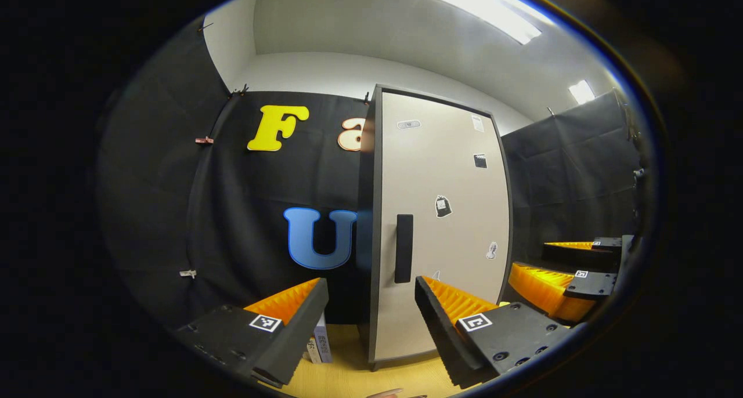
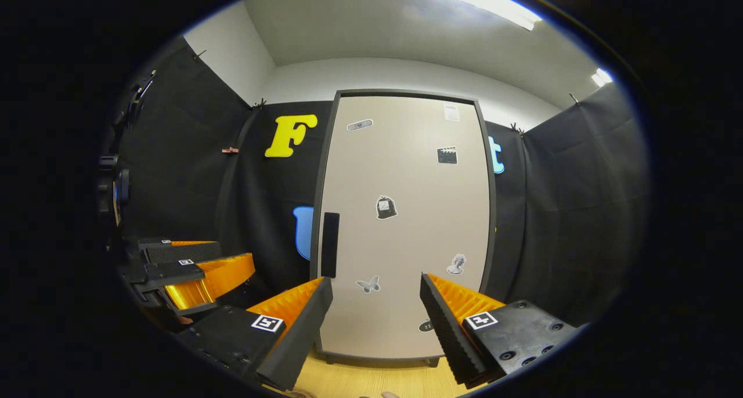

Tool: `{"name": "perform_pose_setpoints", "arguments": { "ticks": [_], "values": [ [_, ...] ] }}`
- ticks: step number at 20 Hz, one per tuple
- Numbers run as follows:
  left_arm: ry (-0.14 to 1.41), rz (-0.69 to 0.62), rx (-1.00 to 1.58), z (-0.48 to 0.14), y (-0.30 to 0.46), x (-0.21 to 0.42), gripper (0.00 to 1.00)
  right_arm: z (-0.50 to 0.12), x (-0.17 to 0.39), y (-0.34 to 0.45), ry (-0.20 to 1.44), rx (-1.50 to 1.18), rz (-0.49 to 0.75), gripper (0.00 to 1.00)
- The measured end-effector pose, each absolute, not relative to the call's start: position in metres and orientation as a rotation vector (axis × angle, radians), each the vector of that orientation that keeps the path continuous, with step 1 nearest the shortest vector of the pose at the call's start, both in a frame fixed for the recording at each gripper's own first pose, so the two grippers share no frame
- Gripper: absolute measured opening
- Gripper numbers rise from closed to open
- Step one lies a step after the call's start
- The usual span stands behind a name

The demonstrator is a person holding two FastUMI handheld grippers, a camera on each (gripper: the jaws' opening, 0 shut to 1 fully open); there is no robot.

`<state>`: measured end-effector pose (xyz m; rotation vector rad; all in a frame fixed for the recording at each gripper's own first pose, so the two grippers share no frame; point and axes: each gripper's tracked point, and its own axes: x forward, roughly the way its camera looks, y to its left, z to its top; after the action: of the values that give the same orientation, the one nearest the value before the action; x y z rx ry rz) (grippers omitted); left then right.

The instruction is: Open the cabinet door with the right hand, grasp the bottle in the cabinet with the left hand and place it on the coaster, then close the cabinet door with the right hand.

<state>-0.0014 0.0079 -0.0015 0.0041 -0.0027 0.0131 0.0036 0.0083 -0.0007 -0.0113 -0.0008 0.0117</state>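
Nothing on the task list is looking done yet: the tall beige cabinet door with its dark grey frame (image 2: 406, 224) is sitting fully shut, so all three steps are waiting. The right gripper (image 2: 374, 322) is hanging in front of the door with its fingers spread wide, gripping nothing, and the black vertical bar handle (image 2: 329, 244) is standing off toward the door's left edge, apart from that gripper. The left gripper (image 1: 368, 322) is likewise hovering with its fingers spread and empty, facing the door's handle side. The bottle is presumably sitting behind that door, hidden for now, and I am not making out the coaster either. My read: opening comes first, then the bottle transfer, then closing.

The cabinet is standing on a pale wooden table (image 2: 371, 380). Just beside the cabinet's lower left corner, a small white box (image 1: 320, 343) is standing upright. Black cloth is draping the booth around the cabinet, white ceiling above, with bright light panels (image 2: 476, 0) glowing overhead.
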Motion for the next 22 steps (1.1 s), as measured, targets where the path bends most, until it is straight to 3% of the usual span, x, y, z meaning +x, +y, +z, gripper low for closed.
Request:
{"name": "perform_pose_setpoints", "arguments": {
  "ticks": [12, 22],
  "values": [
    [0.012, 0.008, 0.002, -0.01, 0.019, -0.001, 0.95, -0.005, 0.014, 0.023, 0.002, -0.016, 0.021, 0.97],
    [0.049, 0.038, -0.014, -0.022, 0.068, -0.009, 0.95, 0.003, 0.092, 0.088, -0.062, 0.017, 0.082, 0.97]
  ]
}}
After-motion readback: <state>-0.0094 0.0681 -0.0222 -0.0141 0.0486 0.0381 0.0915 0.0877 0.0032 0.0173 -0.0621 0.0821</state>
